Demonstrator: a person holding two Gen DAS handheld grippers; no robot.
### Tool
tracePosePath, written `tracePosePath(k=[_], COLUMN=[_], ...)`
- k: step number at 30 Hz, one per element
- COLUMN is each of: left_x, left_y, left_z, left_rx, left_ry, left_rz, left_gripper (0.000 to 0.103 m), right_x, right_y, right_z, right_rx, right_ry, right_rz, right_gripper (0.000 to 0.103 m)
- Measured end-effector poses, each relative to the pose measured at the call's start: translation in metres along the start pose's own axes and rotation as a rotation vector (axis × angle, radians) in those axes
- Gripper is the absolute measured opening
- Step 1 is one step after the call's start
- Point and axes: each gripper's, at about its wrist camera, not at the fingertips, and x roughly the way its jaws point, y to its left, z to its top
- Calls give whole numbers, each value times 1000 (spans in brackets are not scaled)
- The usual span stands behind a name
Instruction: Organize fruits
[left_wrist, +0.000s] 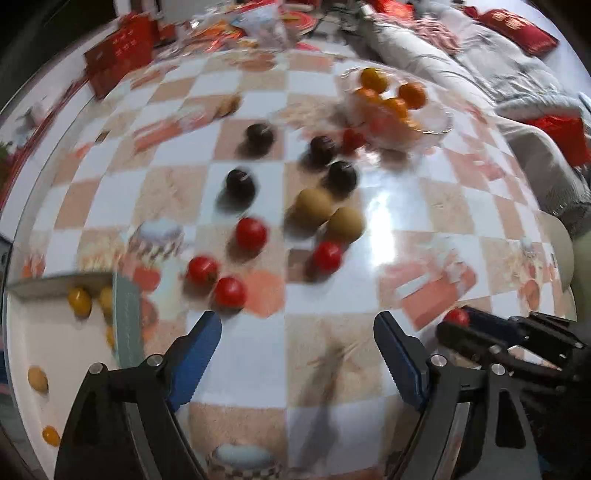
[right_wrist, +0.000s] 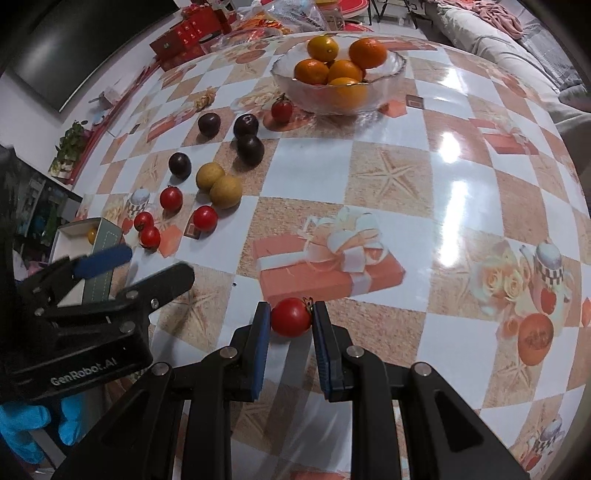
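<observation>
My right gripper (right_wrist: 290, 319) is shut on a red cherry tomato (right_wrist: 291, 316), held just above the checked tablecloth; it shows in the left wrist view too (left_wrist: 456, 316). My left gripper (left_wrist: 297, 332) is open and empty over the table; it also shows in the right wrist view (right_wrist: 147, 266). Loose fruit lies ahead: several red tomatoes (right_wrist: 171, 198), several dark plums (right_wrist: 250, 149) and two tan round fruits (right_wrist: 225, 191). A white box (left_wrist: 55, 332) at the left holds small yellow fruits (left_wrist: 79, 301). A glass bowl (right_wrist: 388, 79) holds oranges (right_wrist: 343, 72).
Red gift boxes (right_wrist: 184, 35) and plastic bags stand at the table's far edge. A grey sofa (left_wrist: 480, 62) with red cushions lies beyond the table on the right. A small plant (right_wrist: 72, 142) sits past the left edge.
</observation>
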Motion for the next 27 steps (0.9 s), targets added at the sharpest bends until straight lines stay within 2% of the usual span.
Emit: tracePosePath(k=[7,8,10,13,15,17,27], left_x=[21,23,30,33,32,32,13], left_y=[-21,-21,-22,-23,-24,-25,-24], left_z=[15,16,19,24,27,29,7], left_rx=[49,49,54,66,70,82,98], left_ry=[12,11,26,15,8,8,28], left_rz=[25,28,35,59,59,51,-3], left_gripper=[84,81,68,60,38,21,21], right_x=[-5,-7,-9,-13,-14,-16,-20], right_y=[-13,-14,-17,-22,-25,-27,-22], right_z=[-3,-3,-5,-6,-6,-8,-15], right_rx=[33,36,44,56,60,65,70], right_ry=[-8,-10,-16,-22,-24,-25,-22], right_rz=[0,1,3,6,6,5,10], right_gripper=[25,25,25,25,25,25,25])
